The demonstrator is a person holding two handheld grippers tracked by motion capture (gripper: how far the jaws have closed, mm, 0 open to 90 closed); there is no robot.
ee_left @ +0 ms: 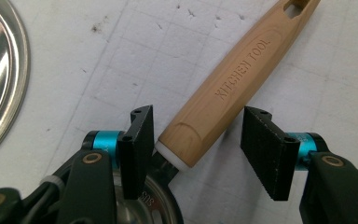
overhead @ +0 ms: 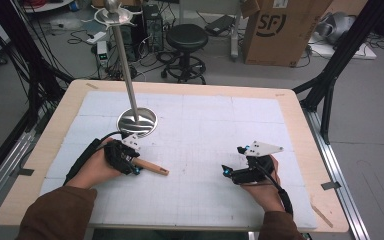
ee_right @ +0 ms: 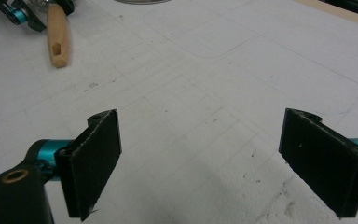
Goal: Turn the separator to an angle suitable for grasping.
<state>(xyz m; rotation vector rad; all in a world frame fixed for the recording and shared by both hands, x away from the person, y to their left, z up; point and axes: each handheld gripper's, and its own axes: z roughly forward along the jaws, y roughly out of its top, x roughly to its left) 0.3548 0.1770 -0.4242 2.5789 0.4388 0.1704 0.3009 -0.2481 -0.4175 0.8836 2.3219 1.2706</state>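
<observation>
Over on the left, the left gripper (ee_left: 196, 140) stands over a wooden-handled kitchen tool (ee_left: 233, 81) that lies on the white gridded desk (overhead: 205, 130) just in front of a round steel stand base (overhead: 137, 121) — the handle's near end sits between the jaws, its corner close to the left pad or just touching it, with a clear gap to the right pad, so the jaws are partly open and not pressing on it. Further right, the right gripper (ee_right: 205, 163) hovers over bare mat with its jaws spread wide and nothing between them — the tool lies well apart from it.
</observation>
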